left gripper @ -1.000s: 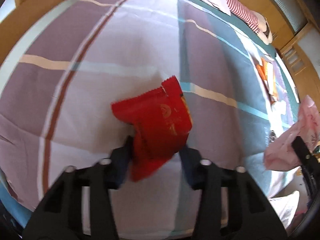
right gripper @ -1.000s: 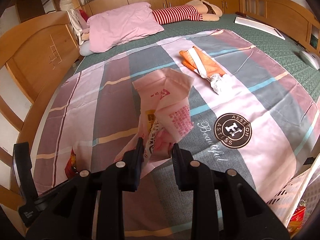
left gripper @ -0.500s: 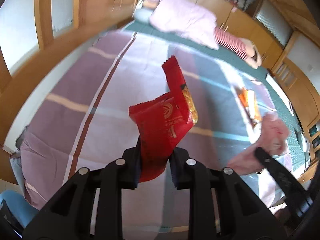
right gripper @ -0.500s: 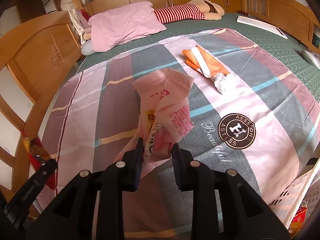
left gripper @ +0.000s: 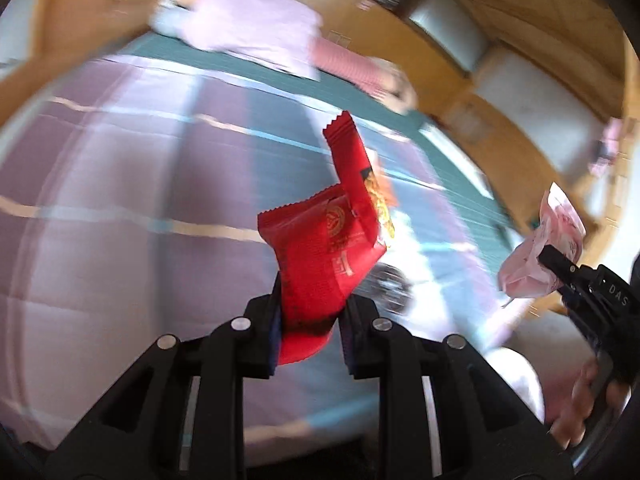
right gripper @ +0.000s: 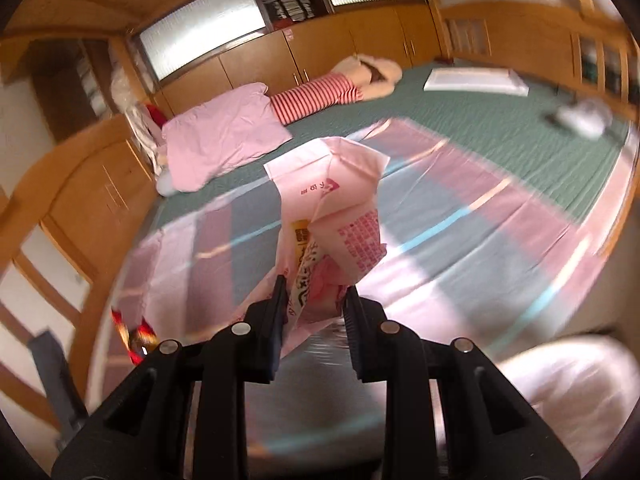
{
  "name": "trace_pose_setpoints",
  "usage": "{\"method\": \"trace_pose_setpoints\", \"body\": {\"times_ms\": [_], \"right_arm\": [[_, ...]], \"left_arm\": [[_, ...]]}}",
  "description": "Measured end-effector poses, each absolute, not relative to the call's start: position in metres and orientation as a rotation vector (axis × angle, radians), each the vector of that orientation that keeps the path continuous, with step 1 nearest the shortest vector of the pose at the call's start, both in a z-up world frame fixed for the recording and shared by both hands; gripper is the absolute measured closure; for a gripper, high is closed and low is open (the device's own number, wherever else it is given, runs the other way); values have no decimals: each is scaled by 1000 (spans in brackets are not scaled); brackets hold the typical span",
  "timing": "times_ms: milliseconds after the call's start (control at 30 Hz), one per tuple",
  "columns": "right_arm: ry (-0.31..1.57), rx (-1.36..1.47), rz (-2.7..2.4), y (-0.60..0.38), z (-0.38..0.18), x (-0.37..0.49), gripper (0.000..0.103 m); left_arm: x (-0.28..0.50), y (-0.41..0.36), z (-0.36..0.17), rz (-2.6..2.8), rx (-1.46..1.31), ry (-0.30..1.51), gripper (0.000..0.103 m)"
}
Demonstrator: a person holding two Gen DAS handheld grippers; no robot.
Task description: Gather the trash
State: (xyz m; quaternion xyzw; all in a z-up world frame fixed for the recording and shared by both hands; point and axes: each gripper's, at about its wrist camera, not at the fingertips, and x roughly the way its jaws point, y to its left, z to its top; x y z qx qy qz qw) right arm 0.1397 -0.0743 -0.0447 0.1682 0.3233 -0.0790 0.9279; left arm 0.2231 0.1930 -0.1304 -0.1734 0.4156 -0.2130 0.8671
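My left gripper (left gripper: 310, 312) is shut on a red snack wrapper (left gripper: 328, 240), which stands up from the jaws, lifted above the bed. In the right wrist view my right gripper (right gripper: 316, 300) is shut on a crumpled pink wrapper (right gripper: 340, 216) that rises from between its fingers. The same pink wrapper (left gripper: 536, 256) shows at the right edge of the left wrist view, pinched by the right gripper, with a hand (left gripper: 580, 408) below it. The red wrapper (right gripper: 134, 332) shows at the lower left of the right wrist view. Both views are motion-blurred.
A striped pink, grey and purple sheet (right gripper: 460, 248) covers the near part of the bed, green bedding (right gripper: 500, 128) lies beyond. A pink pillow (right gripper: 224, 136) and a striped doll (right gripper: 320, 92) lie at the head. Wooden cabinets (right gripper: 320, 48) line the walls. A white bulk (right gripper: 568, 380) sits lower right.
My left gripper shut on the red wrapper and lifted it off the sheet. My right gripper rose with the pink wrapper in the last half second. Both views now look further across the room.
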Motion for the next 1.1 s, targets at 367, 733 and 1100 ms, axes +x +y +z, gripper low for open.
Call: {"method": "trace_pose_setpoints", "body": {"times_ms": [367, 733, 1100], "right_arm": [[1114, 252, -307, -159, -107, 19, 72], [864, 479, -555, -217, -68, -38, 26], [773, 455, -430, -211, -48, 42, 22]], "left_arm": [[181, 115, -106, -886, -393, 890, 79], [98, -8, -130, -1234, -143, 1025, 38], [170, 91, -118, -696, -371, 948, 4]]}}
